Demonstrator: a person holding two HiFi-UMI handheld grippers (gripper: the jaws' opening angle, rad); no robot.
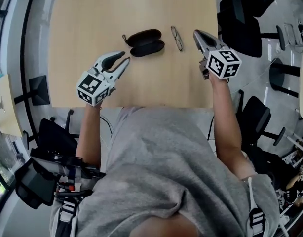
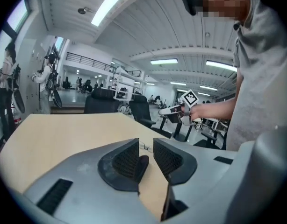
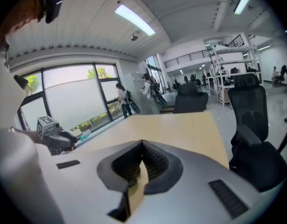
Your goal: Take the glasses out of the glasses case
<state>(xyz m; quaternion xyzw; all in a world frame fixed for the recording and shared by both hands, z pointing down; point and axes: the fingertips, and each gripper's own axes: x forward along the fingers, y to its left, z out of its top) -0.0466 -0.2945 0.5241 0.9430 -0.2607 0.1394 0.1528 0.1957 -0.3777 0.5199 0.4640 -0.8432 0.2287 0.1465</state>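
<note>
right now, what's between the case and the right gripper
The glasses lie on the table between the case and the right gripper, touching neither. The head view shows it.

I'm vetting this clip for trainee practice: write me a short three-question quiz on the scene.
1. The glasses lie: A inside the glasses case, B on the table beside it, C in a gripper.
2. True or false: the right gripper has its jaws together.
3. Fill in: the left gripper has its jaws ___, with nothing held.
Key: 1 B; 2 true; 3 apart.
</note>
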